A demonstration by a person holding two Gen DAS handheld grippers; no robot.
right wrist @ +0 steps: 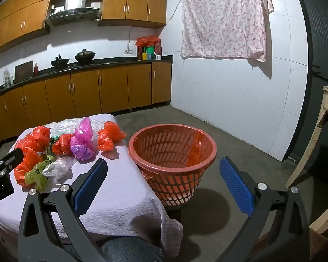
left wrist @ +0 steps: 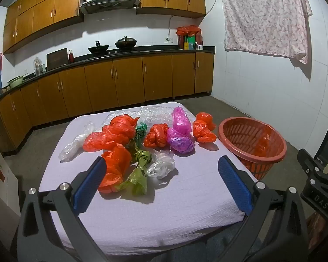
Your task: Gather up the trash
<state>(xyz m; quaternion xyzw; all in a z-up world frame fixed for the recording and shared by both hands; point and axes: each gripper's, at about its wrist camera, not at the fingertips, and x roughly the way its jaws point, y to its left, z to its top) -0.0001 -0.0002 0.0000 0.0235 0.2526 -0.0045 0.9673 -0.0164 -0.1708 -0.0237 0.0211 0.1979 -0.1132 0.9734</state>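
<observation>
Small table (left wrist: pixel 142 214), pale lilac quilted cloth draped over it. Far half pretty cluttered with knotted plastic bags: orange ones (left wrist: pixel 111 135) around 10 o'clock, pink/purple bag (left wrist: pixel 180 131) at 1, another orange (left wrist: pixel 204 128) toward 2. Green bag (left wrist: pixel 137 174) and clear bag (left wrist: pixel 160 166) near centre. Bubble wrap (left wrist: pixel 150 112) at 12. Near half bare.

You are in a home kitchen. Wooden wall cabinets (left wrist: pixel 43 11) and base cabinets (left wrist: pixel 129 80) run along white-tiled walls, with a dark countertop (left wrist: pixel 142 49) between them. A range hood (left wrist: pixel 110 0) hangs over a stove carrying a wok (left wrist: pixel 98 48) and a lidded pot (left wrist: pixel 126 42). A floral cloth (right wrist: pixel 224 19) hangs on the side wall, and the floor (right wrist: pixel 240 148) is bare grey concrete.
</observation>
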